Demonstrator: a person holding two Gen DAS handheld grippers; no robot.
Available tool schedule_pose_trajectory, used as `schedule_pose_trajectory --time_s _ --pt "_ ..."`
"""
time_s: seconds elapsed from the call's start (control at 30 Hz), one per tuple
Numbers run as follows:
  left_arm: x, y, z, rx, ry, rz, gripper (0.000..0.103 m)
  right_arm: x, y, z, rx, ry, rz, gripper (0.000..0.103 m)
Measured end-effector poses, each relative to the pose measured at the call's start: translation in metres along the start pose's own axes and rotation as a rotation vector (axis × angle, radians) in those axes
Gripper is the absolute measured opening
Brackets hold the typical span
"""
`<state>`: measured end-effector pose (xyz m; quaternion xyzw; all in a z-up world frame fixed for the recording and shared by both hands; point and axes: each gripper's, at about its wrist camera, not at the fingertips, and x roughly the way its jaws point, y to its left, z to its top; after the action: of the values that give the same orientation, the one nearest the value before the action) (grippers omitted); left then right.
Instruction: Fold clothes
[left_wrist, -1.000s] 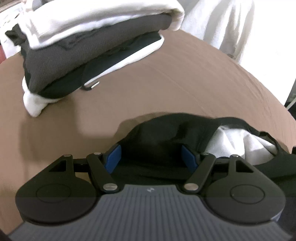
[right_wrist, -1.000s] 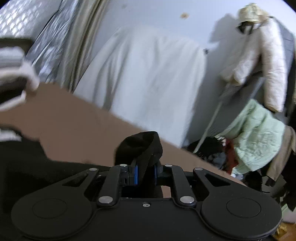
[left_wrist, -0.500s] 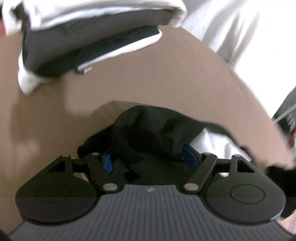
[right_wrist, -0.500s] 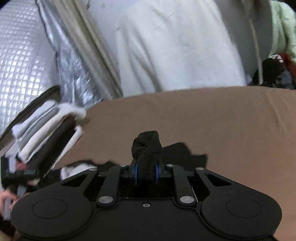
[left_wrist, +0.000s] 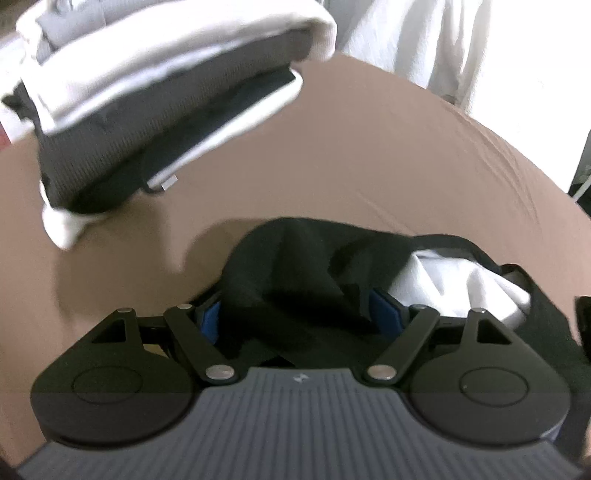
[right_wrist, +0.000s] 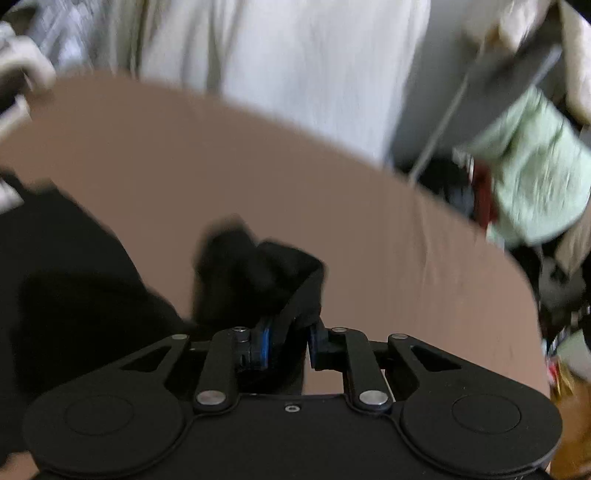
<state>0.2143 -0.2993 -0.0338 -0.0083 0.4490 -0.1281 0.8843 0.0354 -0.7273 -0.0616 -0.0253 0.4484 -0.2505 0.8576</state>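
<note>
A black garment (left_wrist: 295, 258) with a white inside (left_wrist: 454, 284) lies bunched on the brown bed cover (left_wrist: 369, 166). My left gripper (left_wrist: 297, 315) is low over it with its jaws wide and opening. The black cloth sits between the blue pads (left_wrist: 210, 317) but is not squeezed. In the right wrist view my right gripper (right_wrist: 289, 338) is nearly shut, pinching a fold of the same black garment (right_wrist: 255, 273). That fold stands up above the bed cover (right_wrist: 221, 166). More of the garment spreads dark at the lower left.
A stack of folded clothes (left_wrist: 147, 92), white over grey over black, sits on the bed at the far left. A white sheet-draped thing (right_wrist: 295, 55) stands behind the bed. A pale green garment (right_wrist: 535, 173) and clutter lie past the right edge.
My right gripper has tipped down toward the bed, carrying the pinched black fold with it. The left gripper's pads have spread a little wider and it has shifted slightly over the garment.
</note>
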Motion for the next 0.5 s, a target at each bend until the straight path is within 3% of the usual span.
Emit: schedule_pose_trajectory --time_s 0.1,0.17,0.27,0.3,0.33,0.43,0.5 --pt "-0.007 -0.001 0.000 0.023 -0.029 0.000 0.079 -0.009 -0.018 0.003 0.086 -0.055 0.037 0.027" --pt "-0.011 0.002 0.002 -0.009 -0.035 -0.055 0.079 -0.022 -0.021 0.005 0.109 -0.133 0.011 0.037" --pt "-0.014 0.014 0.008 -0.119 -0.018 -0.159 0.079 -0.015 -0.022 0.008 0.038 -0.158 -0.210 0.040" --pt "-0.015 0.015 0.009 -0.128 -0.026 -0.163 0.079 -0.012 -0.024 0.008 0.046 -0.147 -0.251 0.041" --pt "-0.017 0.016 0.010 -0.137 -0.034 -0.167 0.079 -0.012 -0.027 0.008 0.074 -0.141 -0.233 0.041" --pt "-0.021 0.010 0.008 -0.067 -0.065 -0.101 0.079 -0.015 -0.039 0.008 0.210 -0.153 0.063 0.041" --pt "-0.022 0.009 0.007 -0.058 -0.071 -0.100 0.079 -0.018 -0.040 0.006 0.282 -0.150 0.269 0.042"
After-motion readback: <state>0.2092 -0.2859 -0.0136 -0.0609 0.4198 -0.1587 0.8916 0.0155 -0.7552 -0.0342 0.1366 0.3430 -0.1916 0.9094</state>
